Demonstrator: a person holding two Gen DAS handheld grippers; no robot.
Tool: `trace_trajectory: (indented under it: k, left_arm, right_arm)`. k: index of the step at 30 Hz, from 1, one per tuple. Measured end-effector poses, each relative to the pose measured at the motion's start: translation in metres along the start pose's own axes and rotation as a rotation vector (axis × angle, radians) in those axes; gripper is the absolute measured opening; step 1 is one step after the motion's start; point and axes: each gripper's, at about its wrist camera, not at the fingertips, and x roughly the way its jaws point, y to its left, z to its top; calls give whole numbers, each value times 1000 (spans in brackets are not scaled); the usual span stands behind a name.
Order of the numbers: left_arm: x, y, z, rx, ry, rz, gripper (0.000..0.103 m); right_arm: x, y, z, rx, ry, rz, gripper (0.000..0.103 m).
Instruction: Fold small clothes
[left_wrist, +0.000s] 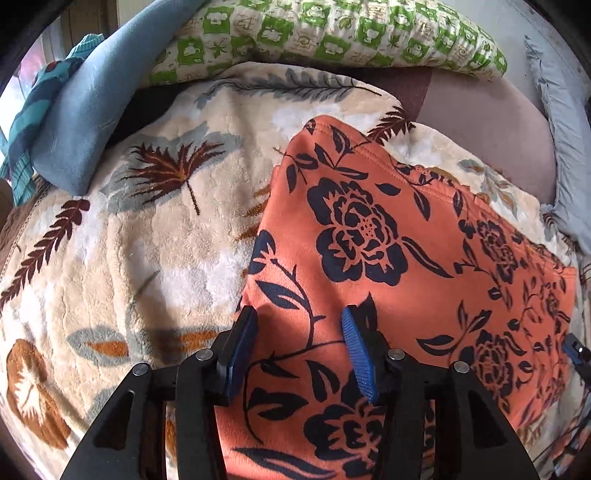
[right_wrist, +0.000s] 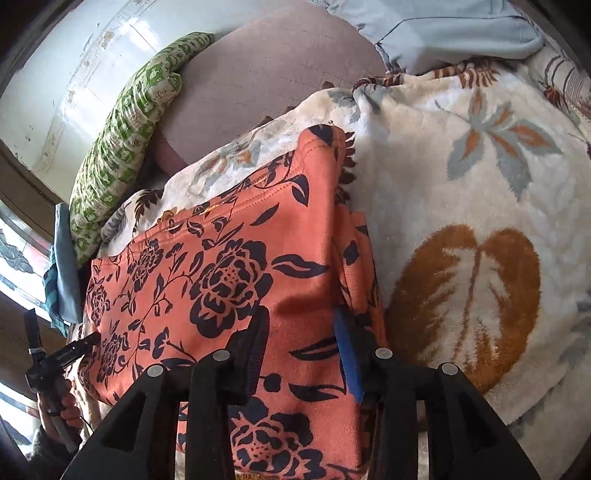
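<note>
So the orange floral garment (left_wrist: 373, 236) is lying folded flat on a cream leaf-print fleece blanket (left_wrist: 122, 258) on the bed. The left gripper (left_wrist: 301, 321) hangs over its near left edge with the jaws apart, nothing pinched, pads clear of the cloth. Same for the right gripper (right_wrist: 301, 325) over the right edge: released, fabric just underneath. A green patterned pillow (left_wrist: 332, 33) and a blue cloth (left_wrist: 81, 110) sit up by the head end.
</note>
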Motion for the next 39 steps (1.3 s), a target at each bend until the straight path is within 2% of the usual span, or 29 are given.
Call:
trace_trajectory:
  k: [3,5,6,8,11,14,17,20,25,28,29,30,31,32,35,37,39]
  left_arm:
    - [-34,16,-12,-74,-23,-106,47]
    - [-53,33,-26,-119,-26,-183,49]
    - [-62,41,-33,-145,-21,-217,52]
    - [-71,54,-51,-175,-1,-270,53]
    - [-76,75,-72,-235,53,-310,53]
    - [-62,86,-80,-307,124,-347,53]
    - [-51,90,-76,-337,137,-341,53]
    - [-41,97,-71,-397,146,-353,53]
    - [-27,125,-65,-565,130,-440,53]
    - [-13,134,-61,-630,133,-447,52]
    - [-11,135,-58,-634,128,-440,51]
    - [-11,133,-55,-627,120,-418,42]
    - [-11,130,-53,-613,120,-398,30]
    - [-13,127,-52,-606,124,-403,27]
    - [-27,123,-56,-599,99,-443,26]
    - [-27,122,-64,-600,104,-446,26]
    - [-15,113,-67,-563,136,-376,26]
  right_arm:
    - [-28,13,-9,-20,-40,60,42]
    - [-45,19,-23,-37,-51,84,49]
    - [-51,20,-31,-34,-50,97,53]
    - [-58,18,-49,-7,-29,139,55]
    - [-61,13,-74,57,19,203,55]
    - [-57,11,-91,109,67,216,56]
    - [-51,15,-101,118,100,218,57]
    - [-42,15,-104,169,119,257,63]
    - [-26,-13,-97,391,57,316,67]
    - [-12,-33,-93,526,14,340,66]
    - [-9,-38,-91,560,-11,360,64]
    - [-8,-42,-88,581,-32,384,57]
    - [-6,-44,-83,587,-35,397,26]
    - [-7,-47,-77,581,-35,409,8]
    - [-37,-52,-55,529,-128,471,8]
    - [-55,-47,-42,428,-155,435,8]
    - [-50,-46,-37,371,-135,360,8]
